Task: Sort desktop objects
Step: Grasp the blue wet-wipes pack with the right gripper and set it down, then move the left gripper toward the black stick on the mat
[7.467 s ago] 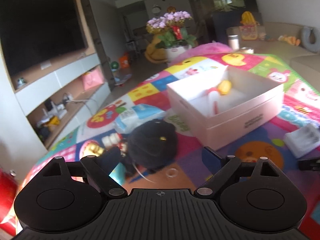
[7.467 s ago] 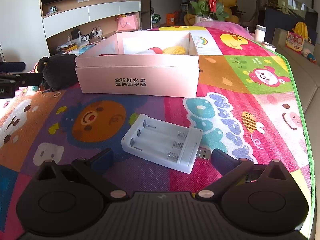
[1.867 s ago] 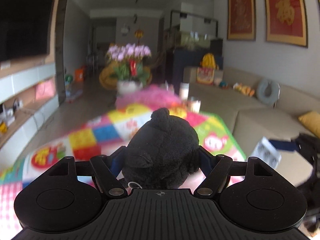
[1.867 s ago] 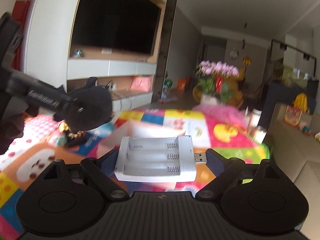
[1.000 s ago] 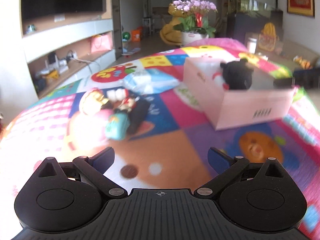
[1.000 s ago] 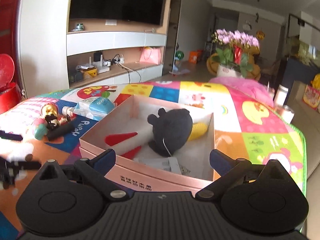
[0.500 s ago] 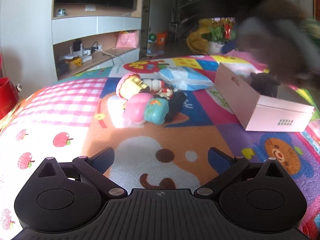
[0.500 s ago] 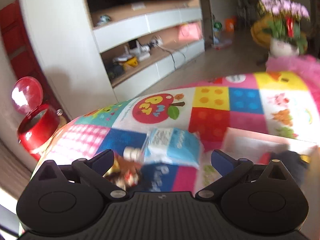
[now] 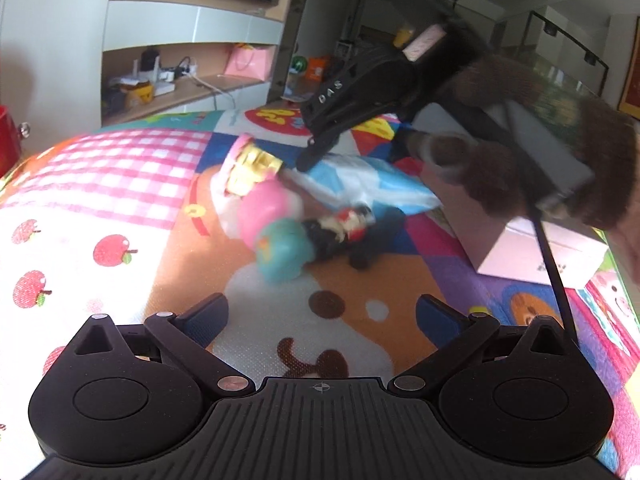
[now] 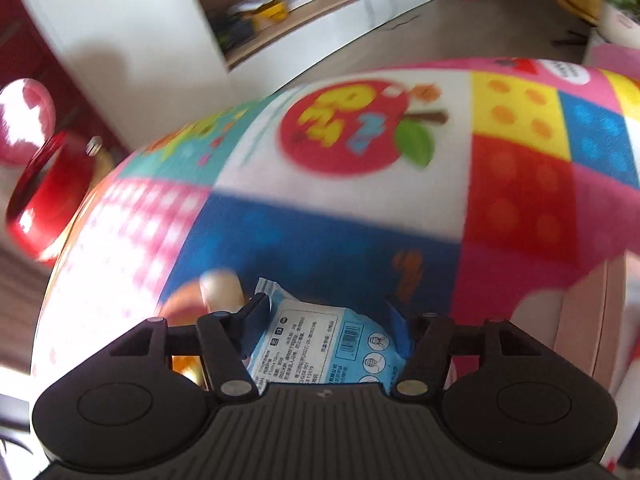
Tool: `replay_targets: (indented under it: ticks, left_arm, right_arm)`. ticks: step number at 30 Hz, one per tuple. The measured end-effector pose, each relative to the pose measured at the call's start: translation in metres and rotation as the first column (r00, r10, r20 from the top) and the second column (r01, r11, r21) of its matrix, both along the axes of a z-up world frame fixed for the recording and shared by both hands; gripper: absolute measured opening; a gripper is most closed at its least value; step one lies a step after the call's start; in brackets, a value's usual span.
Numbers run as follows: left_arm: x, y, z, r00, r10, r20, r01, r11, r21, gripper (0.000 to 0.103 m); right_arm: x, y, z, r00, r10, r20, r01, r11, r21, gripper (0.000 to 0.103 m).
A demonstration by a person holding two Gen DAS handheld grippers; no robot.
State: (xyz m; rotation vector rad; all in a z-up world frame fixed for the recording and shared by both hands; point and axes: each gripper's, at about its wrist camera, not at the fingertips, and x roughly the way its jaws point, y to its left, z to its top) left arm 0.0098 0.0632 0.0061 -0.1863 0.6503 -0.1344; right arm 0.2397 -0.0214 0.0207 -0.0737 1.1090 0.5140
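In the left wrist view, bare mat (image 9: 120, 216) is seen at the left and lower centre, open to the left claw (image 9: 320, 314). The frame centre is blocked by a toy cluster (image 9: 288, 220) and a blue packet (image 9: 360, 182). The upper right is taken up by the right claw (image 9: 308, 160) and the pink box (image 9: 540, 256). In the right wrist view, open mat lies across the middle of the frame.

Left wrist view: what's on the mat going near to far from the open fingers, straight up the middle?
Left gripper, open and empty → teal toy → pink toy → gold-and-pink toy → red apple print on the mat. The blue packet and black figure overlap these, so they are left out.
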Motion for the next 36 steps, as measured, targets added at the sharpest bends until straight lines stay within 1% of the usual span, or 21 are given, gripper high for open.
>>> replay_targets:
  ticks: [3,6,8,10,12,13,14,15,16,17,18,19,22,24,26,28,30,32,34,36]
  left_arm:
    - [-0.006,-0.007,0.001,0.999,-0.049,-0.014,0.050,0.997,0.060,0.102]
    - [-0.013,-0.016,0.001,0.995,-0.100,-0.026,0.102,0.990,0.102,0.102]
    - [-0.017,-0.022,0.001,0.992,-0.122,-0.035,0.125,0.985,0.119,0.103]
    - [-0.022,-0.028,0.001,0.990,-0.135,-0.040,0.140,0.981,0.137,0.103]
    - [-0.026,-0.035,0.001,0.986,-0.160,-0.046,0.165,0.976,0.146,0.103]
    - [-0.029,-0.039,0.000,0.983,-0.178,-0.049,0.184,0.972,0.145,0.103]
    - [-0.031,-0.043,0.000,0.979,-0.196,-0.050,0.202,0.969,0.144,0.103]
    - [-0.034,-0.048,0.000,0.975,-0.215,-0.052,0.221,0.965,0.143,0.103]
    - [-0.035,-0.051,0.000,0.970,-0.235,-0.054,0.240,0.961,0.140,0.103]
    - [-0.037,-0.056,0.001,0.966,-0.251,-0.059,0.257,0.957,0.134,0.103]
    - [-0.039,-0.060,0.001,0.963,-0.262,-0.061,0.268,0.955,0.129,0.103]
    - [-0.041,-0.062,0.002,0.961,-0.268,-0.062,0.274,0.954,0.124,0.103]
    - [-0.045,-0.068,0.004,0.973,-0.224,-0.052,0.230,0.962,0.148,0.103]
    - [-0.043,-0.065,0.005,0.980,-0.192,-0.042,0.196,0.970,0.141,0.103]
    - [-0.039,-0.060,0.006,0.984,-0.174,-0.041,0.178,0.978,0.108,0.103]
    - [-0.034,-0.056,0.005,0.985,-0.164,-0.047,0.167,0.983,0.077,0.103]
    - [-0.029,-0.052,0.003,0.987,-0.148,-0.056,0.151,0.987,0.062,0.103]
    - [-0.027,-0.052,0.003,0.988,-0.146,-0.051,0.149,0.987,0.065,0.103]
    - [-0.027,-0.050,0.005,0.986,-0.157,-0.055,0.160,0.985,0.062,0.103]
    - [-0.032,-0.046,0.011,0.986,-0.161,-0.044,0.164,0.984,0.065,0.103]
  right_arm:
    - [-0.042,-0.010,0.003,0.997,0.069,-0.018,-0.069,0.998,-0.004,0.062]
    - [-0.084,-0.024,0.005,0.993,0.115,-0.029,-0.115,0.993,0.001,0.062]
    - [-0.113,-0.036,0.007,0.991,0.136,-0.010,-0.136,0.991,-0.008,0.062]
    - [-0.137,-0.048,0.012,0.990,0.140,0.030,-0.140,0.990,-0.022,0.062]
    - [-0.159,-0.067,0.021,0.988,0.120,0.099,-0.118,0.993,-0.025,0.062]
    - [-0.169,-0.078,0.027,0.987,0.096,0.132,-0.095,0.995,-0.013,0.062]
    - [-0.180,-0.092,0.035,0.981,0.065,0.184,-0.067,0.998,0.008,0.062]
    - [-0.189,-0.104,0.041,0.974,0.042,0.224,-0.049,0.998,0.025,0.065]
    - [-0.201,-0.121,0.048,0.964,0.005,0.267,-0.018,0.999,0.046,0.072]
    - [-0.210,-0.133,0.051,0.956,-0.027,0.293,0.011,0.998,0.058,0.077]
    - [-0.219,-0.147,0.053,0.946,-0.062,0.319,0.042,0.997,0.069,0.083]
    - [-0.230,-0.161,0.054,0.935,-0.096,0.342,0.075,0.994,0.073,0.086]
    - [-0.256,-0.193,0.046,0.914,-0.159,0.373,0.155,0.987,0.040,0.087]
    - [-0.275,-0.205,0.038,0.918,-0.148,0.368,0.147,0.989,0.032,0.088]
    - [-0.295,-0.209,0.030,0.925,-0.106,0.365,0.107,0.994,0.018,0.088]
    - [-0.308,-0.213,0.026,0.919,-0.092,0.383,0.092,0.996,0.018,0.088]
    - [-0.311,-0.218,0.025,0.915,-0.126,0.384,0.115,0.992,0.051,0.094]
    - [-0.305,-0.218,0.020,0.908,-0.166,0.384,0.152,0.986,0.065,0.095]
    - [-0.294,-0.217,0.015,0.922,-0.170,0.347,0.153,0.985,0.075,0.095]
    - [-0.289,-0.209,0.012,0.935,-0.132,0.329,0.116,0.991,0.068,0.095]
